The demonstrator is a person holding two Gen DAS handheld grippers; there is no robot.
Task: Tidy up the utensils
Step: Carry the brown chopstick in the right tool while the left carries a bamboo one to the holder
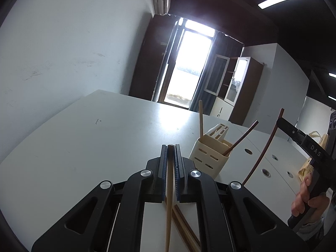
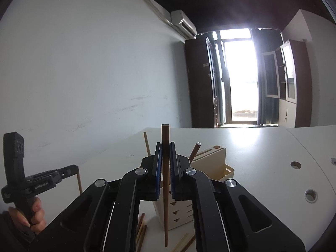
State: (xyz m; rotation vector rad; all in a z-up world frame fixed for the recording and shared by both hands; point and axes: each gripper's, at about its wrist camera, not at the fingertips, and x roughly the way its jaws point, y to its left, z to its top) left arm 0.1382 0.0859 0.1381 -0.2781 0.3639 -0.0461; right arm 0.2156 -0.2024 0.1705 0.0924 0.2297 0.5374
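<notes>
My left gripper (image 1: 170,147) is shut on a light wooden chopstick (image 1: 169,189) that hangs down between its pads over the white table (image 1: 94,138). To its right stands a cream slotted utensil holder (image 1: 210,155) with a light chopstick (image 1: 201,117) and a dark chopstick (image 1: 241,138) leaning in it. My right gripper (image 2: 166,143) is shut on a dark brown chopstick (image 2: 166,199), held upright just in front of the holder (image 2: 216,157). Each gripper shows in the other's view: right gripper (image 1: 280,121), left gripper (image 2: 76,168). Several loose chopsticks (image 1: 184,226) lie on the table below.
More loose chopsticks (image 2: 140,229) lie by the holder's base. Round cable holes (image 2: 295,164) dot the table to the right. A person's hand (image 1: 304,201) grips the right handle. A wall, a bright door and cabinets stand beyond the table's far edge.
</notes>
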